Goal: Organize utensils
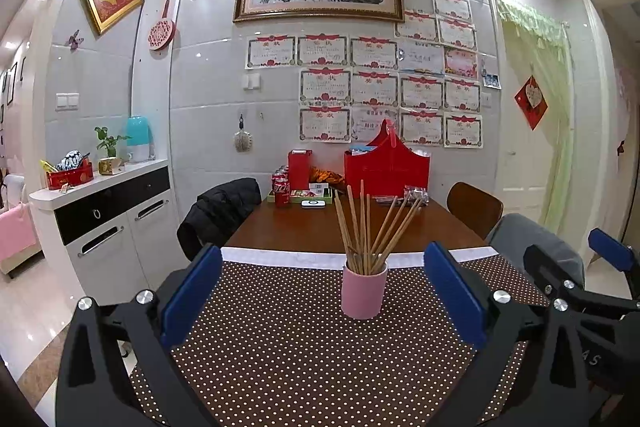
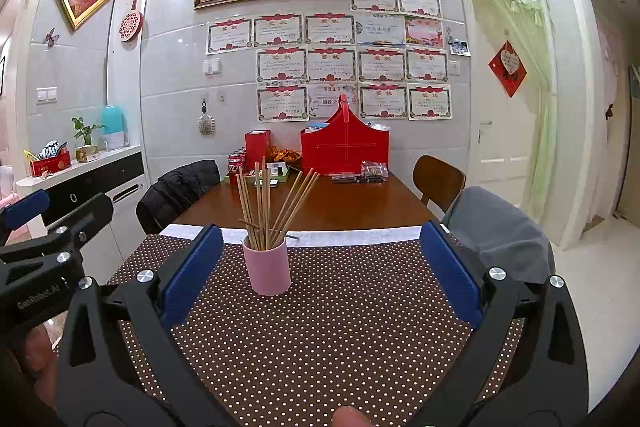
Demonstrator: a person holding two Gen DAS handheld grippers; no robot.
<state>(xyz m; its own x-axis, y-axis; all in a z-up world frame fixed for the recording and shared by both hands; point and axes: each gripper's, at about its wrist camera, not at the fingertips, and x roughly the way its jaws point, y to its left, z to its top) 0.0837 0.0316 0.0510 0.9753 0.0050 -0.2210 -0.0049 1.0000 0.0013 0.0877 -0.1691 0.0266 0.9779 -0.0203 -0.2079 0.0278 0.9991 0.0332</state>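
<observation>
A pink cup (image 1: 363, 290) stands upright on the brown dotted mat (image 1: 280, 355) and holds several wooden chopsticks (image 1: 362, 227) fanned outward. It also shows in the right wrist view (image 2: 267, 269), with the chopsticks (image 2: 266, 205) standing in it. My left gripper (image 1: 324, 291) is open and empty, its blue pads either side of the cup but well short of it. My right gripper (image 2: 320, 275) is open and empty, the cup just right of its left pad. Each gripper shows at the edge of the other's view.
The wooden table (image 1: 304, 231) carries a red basket (image 1: 386, 167), a red box (image 1: 299, 167), cola cans (image 1: 281, 189) and small packets at the far end. Chairs stand on both sides, one with a black jacket (image 1: 220, 211), one grey-covered (image 1: 536, 247). A white cabinet (image 1: 108, 223) is left.
</observation>
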